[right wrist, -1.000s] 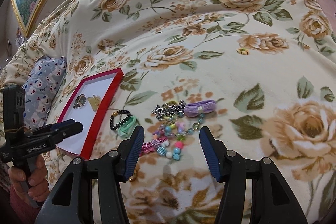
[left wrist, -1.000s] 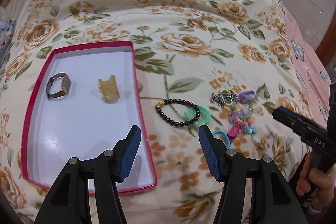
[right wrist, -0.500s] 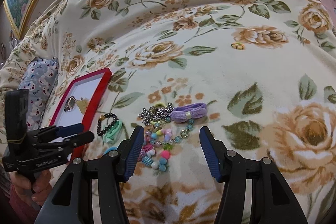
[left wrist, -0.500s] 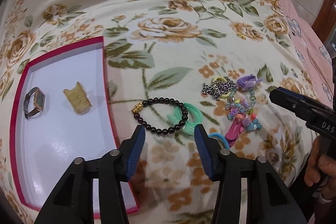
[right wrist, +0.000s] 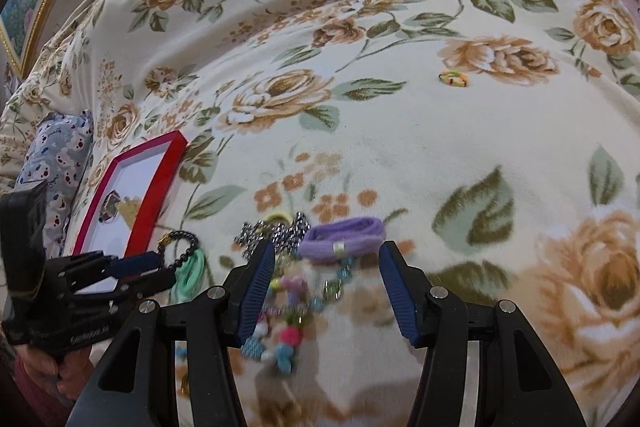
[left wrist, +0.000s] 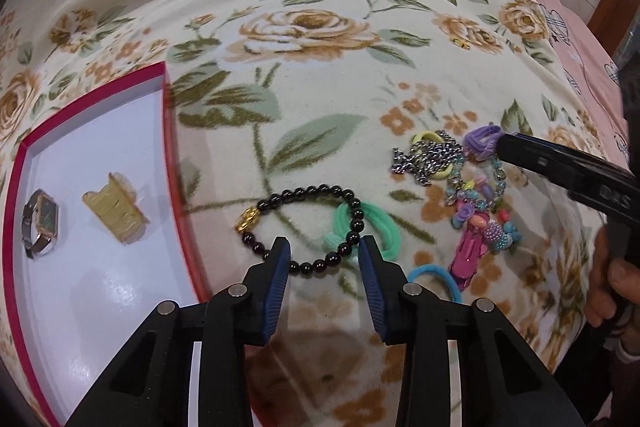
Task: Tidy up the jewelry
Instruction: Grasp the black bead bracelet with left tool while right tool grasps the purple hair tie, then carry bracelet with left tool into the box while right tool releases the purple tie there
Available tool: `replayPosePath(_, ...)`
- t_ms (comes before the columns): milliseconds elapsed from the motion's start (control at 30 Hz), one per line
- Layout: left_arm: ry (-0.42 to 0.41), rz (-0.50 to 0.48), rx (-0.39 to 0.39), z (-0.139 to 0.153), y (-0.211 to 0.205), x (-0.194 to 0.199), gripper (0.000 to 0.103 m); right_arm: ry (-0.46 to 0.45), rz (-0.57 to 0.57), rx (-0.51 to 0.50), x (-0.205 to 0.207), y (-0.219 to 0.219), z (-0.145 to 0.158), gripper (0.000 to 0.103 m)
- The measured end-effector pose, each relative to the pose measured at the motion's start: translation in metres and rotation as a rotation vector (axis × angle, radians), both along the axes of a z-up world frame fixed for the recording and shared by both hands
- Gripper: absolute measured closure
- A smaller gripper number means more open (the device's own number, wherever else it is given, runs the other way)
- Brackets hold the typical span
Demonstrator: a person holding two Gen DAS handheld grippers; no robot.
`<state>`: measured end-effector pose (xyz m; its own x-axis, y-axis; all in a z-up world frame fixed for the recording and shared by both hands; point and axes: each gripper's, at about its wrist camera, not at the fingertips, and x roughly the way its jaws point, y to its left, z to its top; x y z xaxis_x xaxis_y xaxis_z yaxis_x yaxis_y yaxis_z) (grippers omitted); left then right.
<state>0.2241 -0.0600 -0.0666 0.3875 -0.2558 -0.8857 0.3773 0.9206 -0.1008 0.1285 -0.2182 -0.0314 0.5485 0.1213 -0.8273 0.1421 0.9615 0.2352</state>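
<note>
A black bead bracelet (left wrist: 304, 223) with a gold charm lies on the floral blanket, overlapping a green hair tie (left wrist: 376, 227). My left gripper (left wrist: 323, 251) is open, its fingertips straddling the bracelet's near side. A red-rimmed white tray (left wrist: 176, 147) at left holds a watch (left wrist: 40, 223) and a gold piece (left wrist: 114, 213). My right gripper (right wrist: 326, 259) is open just in front of a purple hair tie (right wrist: 342, 239), above a silver chain (right wrist: 276, 233) and colourful beads (right wrist: 292, 307).
A blue hair tie (left wrist: 434, 275) and a pink clip (left wrist: 470, 251) lie right of my left gripper. A small yellow ring (right wrist: 453, 78) sits far off on the blanket. A patterned pillow (right wrist: 56, 155) lies beyond the tray. A pink sheet (left wrist: 580, 39) is at right.
My left gripper moved right from the tray's edge to the bead bracelet and its fingers narrowed. My right gripper moved forward to the purple hair tie.
</note>
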Motion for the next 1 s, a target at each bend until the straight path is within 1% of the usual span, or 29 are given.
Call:
replayPosePath(33,0.000,-0.008,-0.002,-0.001,0.000,0.000,0.077,0.008,-0.004,0.000,0.003,0.000,-0.003,0.066)
replayPosePath(67,0.004,-0.015,-0.006,-0.002,-0.001,-0.001,0.082,0.015,-0.011,-0.002,0.005,-0.001,-0.007,0.075)
replayPosePath(100,0.008,-0.025,-0.010,-0.003,-0.002,-0.001,0.087,0.016,-0.015,-0.002,0.006,-0.002,-0.009,0.078)
replayPosePath(167,-0.007,-0.038,-0.006,-0.002,-0.004,-0.002,0.090,0.005,-0.018,-0.010,0.004,-0.002,-0.008,0.084)
replayPosePath(233,-0.026,-0.046,-0.005,0.000,-0.004,-0.005,0.096,-0.013,-0.016,-0.027,0.001,-0.001,-0.003,0.089)
replayPosePath(367,-0.046,-0.022,-0.040,0.007,0.003,-0.009,0.097,-0.051,-0.012,-0.030,-0.005,0.000,0.008,0.091)
replayPosePath(600,-0.097,0.022,-0.118,0.032,0.025,-0.024,0.097,-0.092,0.016,-0.004,-0.013,0.009,0.025,0.091)
replayPosePath(833,-0.137,0.072,-0.194,0.059,0.052,-0.043,0.097,-0.110,0.068,0.021,-0.017,0.031,0.035,0.091)
replayPosePath(1000,-0.175,0.087,-0.213,0.074,0.067,-0.060,0.097,-0.121,0.113,0.034,-0.018,0.051,0.040,0.091)
